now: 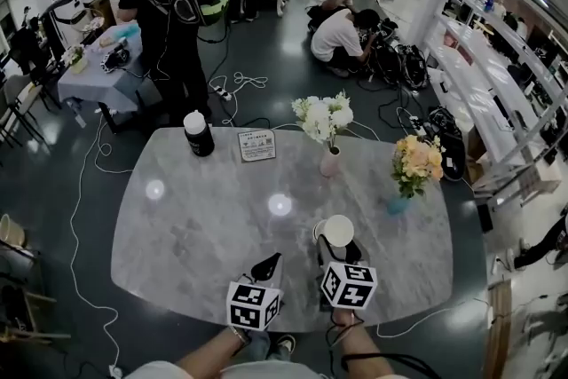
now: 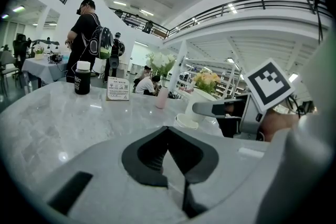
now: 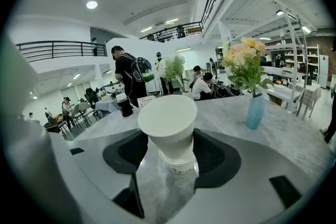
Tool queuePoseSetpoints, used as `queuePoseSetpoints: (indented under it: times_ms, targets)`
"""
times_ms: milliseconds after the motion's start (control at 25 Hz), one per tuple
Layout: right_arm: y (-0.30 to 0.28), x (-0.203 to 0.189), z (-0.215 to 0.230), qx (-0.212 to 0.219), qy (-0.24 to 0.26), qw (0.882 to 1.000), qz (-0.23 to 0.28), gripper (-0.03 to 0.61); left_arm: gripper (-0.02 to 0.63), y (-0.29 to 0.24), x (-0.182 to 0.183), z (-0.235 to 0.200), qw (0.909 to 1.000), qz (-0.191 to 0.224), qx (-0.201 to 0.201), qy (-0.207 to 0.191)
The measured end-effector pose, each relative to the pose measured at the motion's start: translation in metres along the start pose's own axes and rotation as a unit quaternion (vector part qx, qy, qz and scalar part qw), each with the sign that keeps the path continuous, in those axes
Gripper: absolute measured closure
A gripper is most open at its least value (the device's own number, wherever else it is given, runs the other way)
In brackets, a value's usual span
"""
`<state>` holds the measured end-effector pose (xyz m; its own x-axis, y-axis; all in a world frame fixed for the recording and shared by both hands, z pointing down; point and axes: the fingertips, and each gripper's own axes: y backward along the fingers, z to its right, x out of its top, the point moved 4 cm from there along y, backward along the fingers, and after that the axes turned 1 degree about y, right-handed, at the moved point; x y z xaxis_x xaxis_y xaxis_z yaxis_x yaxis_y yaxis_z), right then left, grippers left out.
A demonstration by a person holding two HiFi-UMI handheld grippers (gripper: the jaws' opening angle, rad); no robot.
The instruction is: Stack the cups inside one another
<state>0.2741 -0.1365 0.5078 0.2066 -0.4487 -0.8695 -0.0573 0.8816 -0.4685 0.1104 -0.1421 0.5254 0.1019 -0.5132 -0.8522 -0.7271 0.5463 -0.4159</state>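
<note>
Cups (image 3: 169, 128) stand upright between the jaws of the right claw (image 1: 340, 248): a white cup with a wide rim sits in a lower one, of which only a short printed band shows underneath. The jaws are spread wide, one dark pad on each side of the stack. The pads lie close to the cup wall without visibly pressing on it, so the claw reads as open around the stack.

The grey marbled table (image 1: 204, 226) stretches ahead of both claws and carries everything. Well beyond its far edge, ahead and to the left of the left claw (image 2: 168, 131), a person in black (image 1: 164, 4) stands with a backpack.

The left claw sits just to the left of the right one, near the table's front edge. Its jaws are closed tip to tip with nothing between them.

Ahead and to the right of the right claw is a blue vase (image 3: 255, 111) of peach flowers. Straight ahead, past the cups, stands a pink vase (image 1: 330, 161) of white flowers. Far ahead of the left claw are a black bottle (image 1: 198, 134) with a white cap and, just to its right, a small printed card (image 1: 256, 146).
</note>
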Motion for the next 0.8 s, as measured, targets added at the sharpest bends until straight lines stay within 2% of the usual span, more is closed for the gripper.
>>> queuePoseSetpoints:
  times_ms: [800]
  targets:
    - [-0.025, -0.016, 0.006, -0.01, -0.002, 1.0, -0.02, 0.336, 0.617, -0.021, -0.016, -0.016, 0.9993, -0.036, -0.004, 0.005]
